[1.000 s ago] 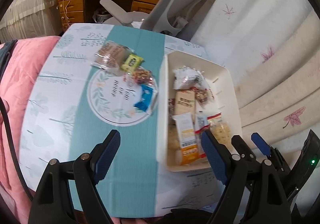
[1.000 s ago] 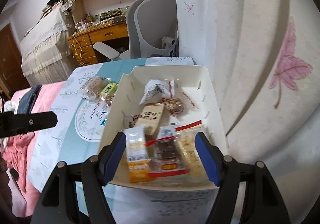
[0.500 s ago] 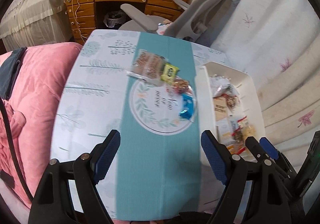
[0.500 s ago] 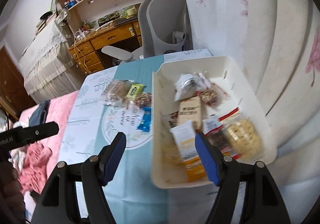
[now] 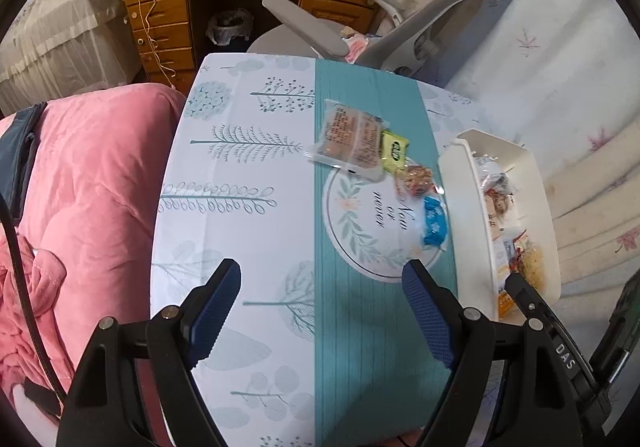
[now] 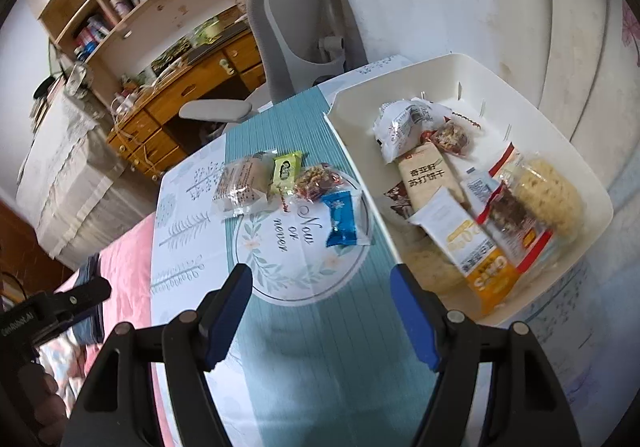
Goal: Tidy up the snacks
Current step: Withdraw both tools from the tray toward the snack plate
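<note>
Left tool [image 5: 322, 303] and right tool [image 6: 320, 307] both spread, empty, above the teal-and-white patterned surface [image 6: 304, 347]. 4 wrapped snacks [image 6: 280, 183] lie beside the white plastic bin [image 6: 592, 183] holding more packets.

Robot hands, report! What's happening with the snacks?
Both grippers open, empty. Four wrapped snacks loose on the tablecloth beside the white plastic bin. Path clear.

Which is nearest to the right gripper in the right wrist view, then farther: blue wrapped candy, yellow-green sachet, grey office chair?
1. Blue wrapped candy, just ahead on the tablecloth.
2. Yellow-green sachet, beyond, slightly left.
3. Grey office chair, behind the table.
</note>
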Tool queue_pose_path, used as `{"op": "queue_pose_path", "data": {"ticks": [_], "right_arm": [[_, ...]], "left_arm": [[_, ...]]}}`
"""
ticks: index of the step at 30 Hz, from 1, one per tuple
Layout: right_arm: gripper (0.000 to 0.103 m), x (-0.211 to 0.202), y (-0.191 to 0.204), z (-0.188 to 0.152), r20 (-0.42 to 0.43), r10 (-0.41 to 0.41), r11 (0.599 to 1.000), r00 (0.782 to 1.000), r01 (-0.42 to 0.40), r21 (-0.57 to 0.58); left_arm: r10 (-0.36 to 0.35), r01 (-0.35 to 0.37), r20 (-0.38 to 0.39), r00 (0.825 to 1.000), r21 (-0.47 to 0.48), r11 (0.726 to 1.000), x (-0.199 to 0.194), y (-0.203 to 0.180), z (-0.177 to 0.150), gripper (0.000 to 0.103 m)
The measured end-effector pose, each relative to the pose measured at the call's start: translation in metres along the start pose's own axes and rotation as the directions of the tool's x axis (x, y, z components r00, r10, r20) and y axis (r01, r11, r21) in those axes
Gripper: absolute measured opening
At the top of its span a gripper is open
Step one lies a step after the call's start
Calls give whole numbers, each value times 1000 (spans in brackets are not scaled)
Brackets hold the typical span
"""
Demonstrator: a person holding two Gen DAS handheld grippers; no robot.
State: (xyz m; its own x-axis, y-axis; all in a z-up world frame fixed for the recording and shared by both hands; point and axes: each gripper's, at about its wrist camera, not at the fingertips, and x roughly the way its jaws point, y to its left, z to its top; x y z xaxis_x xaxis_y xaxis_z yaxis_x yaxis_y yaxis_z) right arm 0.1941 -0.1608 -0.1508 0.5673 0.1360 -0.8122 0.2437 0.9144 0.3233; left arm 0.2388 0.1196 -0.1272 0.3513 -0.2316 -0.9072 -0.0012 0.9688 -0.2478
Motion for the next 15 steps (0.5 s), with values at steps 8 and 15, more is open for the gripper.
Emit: {"op": "queue_pose_path", "data": {"ticks": [8, 15], "right_arm": [[72, 18, 30, 0, 19, -48, 998, 999, 48, 37], [70, 54, 43, 2, 21, -93, 994, 995, 92, 63]], "left_arm": [[24, -23, -75, 997, 25, 999, 28, 7, 40, 82], [67, -61, -117, 991, 58, 996, 54, -4, 85, 82]]}}
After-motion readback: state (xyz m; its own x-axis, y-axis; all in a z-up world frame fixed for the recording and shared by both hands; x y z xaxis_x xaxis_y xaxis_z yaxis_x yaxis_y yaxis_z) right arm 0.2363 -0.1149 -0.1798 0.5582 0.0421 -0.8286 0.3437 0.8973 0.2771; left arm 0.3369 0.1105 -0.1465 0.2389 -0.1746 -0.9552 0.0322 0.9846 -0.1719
